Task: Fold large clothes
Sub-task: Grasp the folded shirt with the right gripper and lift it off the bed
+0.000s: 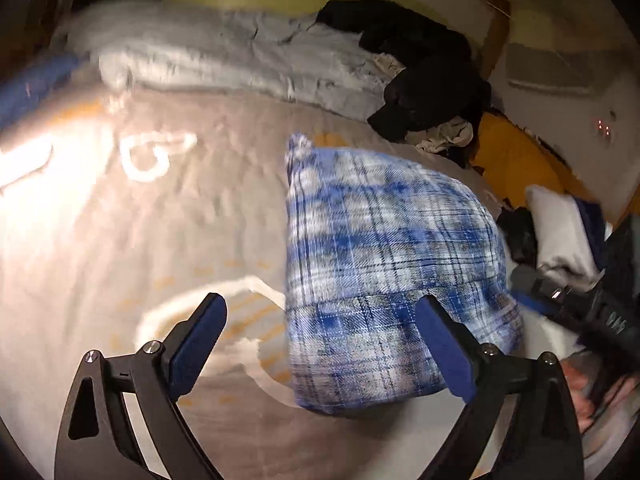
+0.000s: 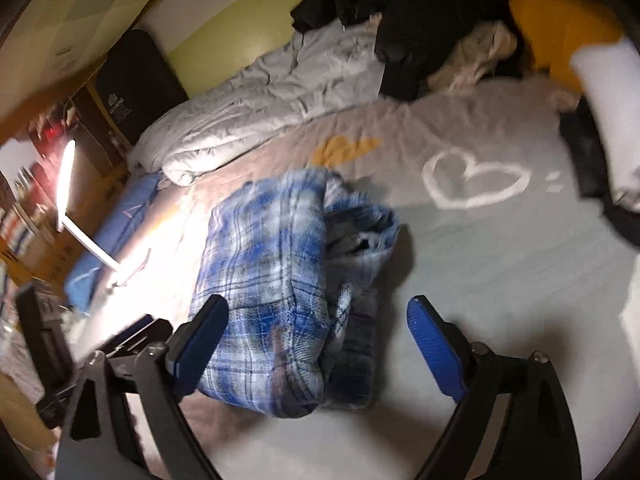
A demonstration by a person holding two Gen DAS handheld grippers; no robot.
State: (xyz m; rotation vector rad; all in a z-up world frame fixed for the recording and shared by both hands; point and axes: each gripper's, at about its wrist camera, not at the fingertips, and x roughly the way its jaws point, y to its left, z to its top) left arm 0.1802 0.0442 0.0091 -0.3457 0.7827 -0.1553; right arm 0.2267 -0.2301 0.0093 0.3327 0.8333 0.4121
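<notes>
Blue plaid flannel garment (image 1: 384, 272) is lying folded into a compact bundle mid-bed on the grey sheet (image 1: 160, 220), likely set clear of the unfolded pile (image 2: 420, 20) at the far edge. Left gripper (image 1: 320, 344) and right gripper (image 2: 316, 340) are being held wide open, nothing gripped; bundle apparently released.

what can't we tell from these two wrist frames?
- Left wrist: plaid garment motion-blurred; fold edges unclear, near part behind a finger.
- Right wrist: its underside is hidden; neatness unclear.
- Black clothes heaped, item count unreadable.
- Left wrist: right gripper cut by the frame edge, blurred.
</notes>
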